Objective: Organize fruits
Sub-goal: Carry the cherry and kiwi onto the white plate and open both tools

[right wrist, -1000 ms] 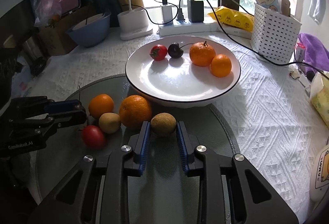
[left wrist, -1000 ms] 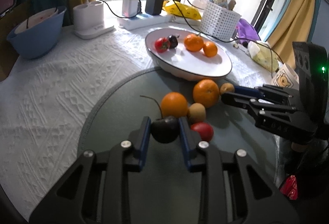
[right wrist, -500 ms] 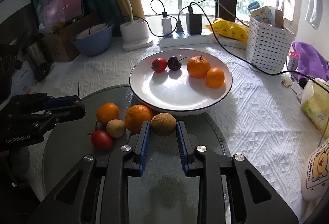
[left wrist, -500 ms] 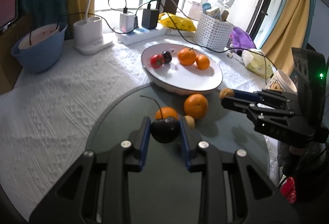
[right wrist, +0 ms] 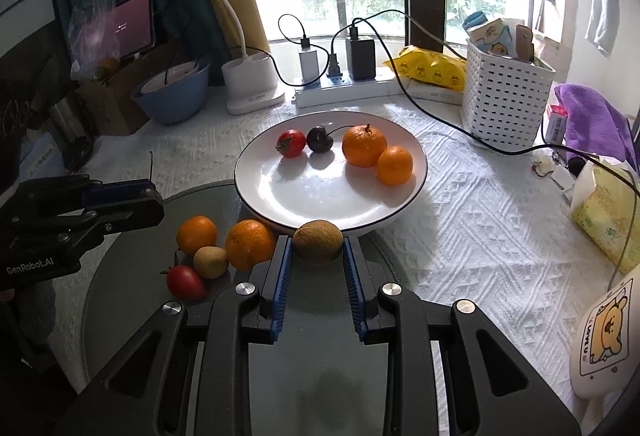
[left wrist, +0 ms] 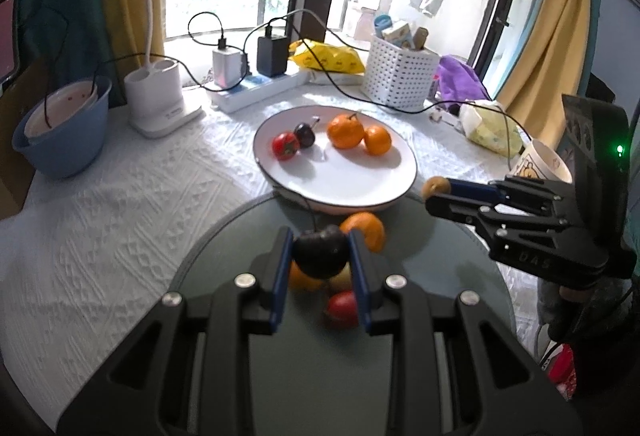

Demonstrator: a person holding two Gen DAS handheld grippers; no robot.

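Left gripper [left wrist: 320, 254]: clenched on a dark cherry [left wrist: 320, 251], centre of the left view, above the loose fruit on the grey mat [left wrist: 224, 244].
Right gripper [right wrist: 318, 256]: clenched on a brown kiwi [right wrist: 318, 246], lower centre of the right view, in front of the plate's near rim.
Cherry handling: light, smooth, easily bruised; pads bear on its widest part, the stem free above; a gentle squeeze probably suffices.
Kiwi handling: light, firm, fuzzy skin that resists slipping; held across its middle.
Plate [right wrist: 280, 196]: white, centre of both views; holds a tomato [right wrist: 291, 143], a second cherry [right wrist: 319, 139] and two oranges [right wrist: 364, 145].
Loose fruit: two oranges, a small kiwi [right wrist: 210, 261] and a tomato, lower left of the right view.
Pose: both grippers point forward and down toward the plate, side by side; whether the kiwi is clear of the rim cannot be judged.
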